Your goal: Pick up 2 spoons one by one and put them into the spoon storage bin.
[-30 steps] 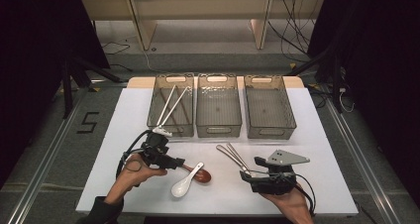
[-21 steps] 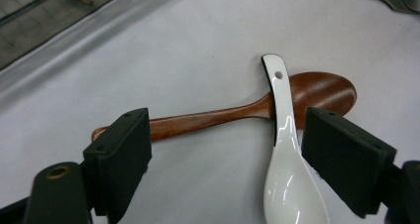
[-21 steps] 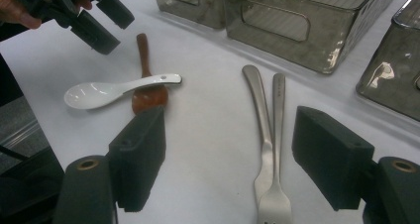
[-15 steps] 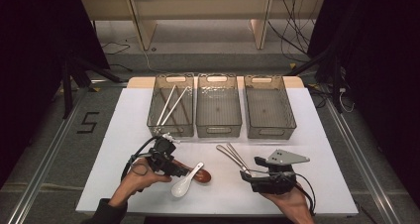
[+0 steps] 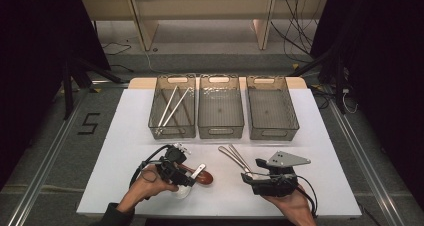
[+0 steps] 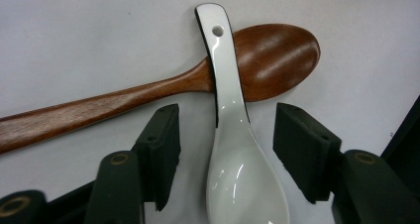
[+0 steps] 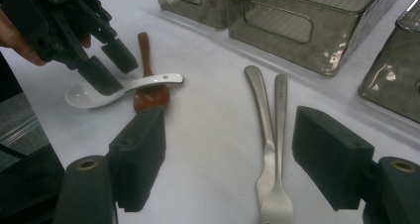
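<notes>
I had the left gripper point(image 5: 186, 182) low over the near-left part of the white table point(image 5: 330, 136), its jaws straddling a white ceramic soup spoon point(image 6: 237, 149). The jaws had just been closing, yet in the left gripper view a gap showed on either side of the spoon, so the pads were not pressing on it. The spoon lay bowl-up, and its handle, the end with a small hole, rested across a brown wooden spoon point(image 6: 148, 92) where that spoon's neck meets its bowl. The right gripper point(image 5: 250, 178) rested on the near-right part of the table with its jaws spread and nothing pinched; two metal forks point(image 7: 270, 135) lay side by side just ahead of it. Three clear grey bins stood in a row at the far side; the left bin point(image 5: 172, 106) held a pair of pale chopsticks point(image 5: 172, 106), though I could not tell what else. To finish this step well, I judged I should centre the pads on the narrow waist of the ceramic spoon, squeeze gently because glazed ceramic is slippery, and lift straight up so the wooden spoon beneath would not drag along.
</notes>
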`<action>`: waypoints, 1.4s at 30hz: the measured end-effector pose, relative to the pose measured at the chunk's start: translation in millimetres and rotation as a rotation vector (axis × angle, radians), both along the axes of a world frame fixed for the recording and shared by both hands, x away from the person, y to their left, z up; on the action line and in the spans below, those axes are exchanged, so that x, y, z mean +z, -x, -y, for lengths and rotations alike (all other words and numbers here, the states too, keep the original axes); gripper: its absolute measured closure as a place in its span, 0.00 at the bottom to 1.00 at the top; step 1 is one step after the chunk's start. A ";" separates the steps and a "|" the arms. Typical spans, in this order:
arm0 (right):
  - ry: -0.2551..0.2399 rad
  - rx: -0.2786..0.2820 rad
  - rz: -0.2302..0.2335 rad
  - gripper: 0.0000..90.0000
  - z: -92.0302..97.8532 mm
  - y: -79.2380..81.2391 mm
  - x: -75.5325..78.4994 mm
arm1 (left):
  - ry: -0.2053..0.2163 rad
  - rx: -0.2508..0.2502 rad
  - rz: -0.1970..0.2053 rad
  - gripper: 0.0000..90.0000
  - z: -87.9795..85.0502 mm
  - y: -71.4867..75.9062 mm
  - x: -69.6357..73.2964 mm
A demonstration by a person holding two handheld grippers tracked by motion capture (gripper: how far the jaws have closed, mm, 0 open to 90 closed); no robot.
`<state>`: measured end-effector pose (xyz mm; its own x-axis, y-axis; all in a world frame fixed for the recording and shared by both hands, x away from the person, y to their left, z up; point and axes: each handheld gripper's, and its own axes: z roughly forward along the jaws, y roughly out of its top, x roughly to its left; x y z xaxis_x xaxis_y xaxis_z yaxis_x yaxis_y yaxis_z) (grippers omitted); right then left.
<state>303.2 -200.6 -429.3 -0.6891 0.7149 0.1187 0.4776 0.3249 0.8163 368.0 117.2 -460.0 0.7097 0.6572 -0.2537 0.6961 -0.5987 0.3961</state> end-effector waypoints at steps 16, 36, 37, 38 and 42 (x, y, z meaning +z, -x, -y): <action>0.003 0.001 -0.004 0.33 -0.3 -0.1 -0.6 | -0.025 -0.053 0.053 0.70 10.1 4.2 -8.1; 0.004 -0.005 -0.002 0.34 0.4 -0.2 -0.5 | 0.042 -0.104 0.027 0.93 9.6 6.9 -2.0; 0.005 -0.004 -0.003 0.34 0.5 -0.3 -0.4 | 0.038 -0.102 0.031 0.93 9.9 6.9 -2.0; 0.006 -0.005 -0.001 0.34 0.4 -0.3 -0.5 | 0.038 -0.100 0.029 0.93 9.5 6.8 -2.0; 0.004 -0.005 -0.001 0.34 0.2 -0.1 -0.5 | 0.036 -0.093 0.040 0.94 9.3 7.3 -0.8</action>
<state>303.3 -200.8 -429.8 -0.6858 0.7185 0.1162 0.4796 0.3261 0.8146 360.8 108.0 -460.8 0.7774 0.5788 -0.2461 0.6211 -0.6450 0.4452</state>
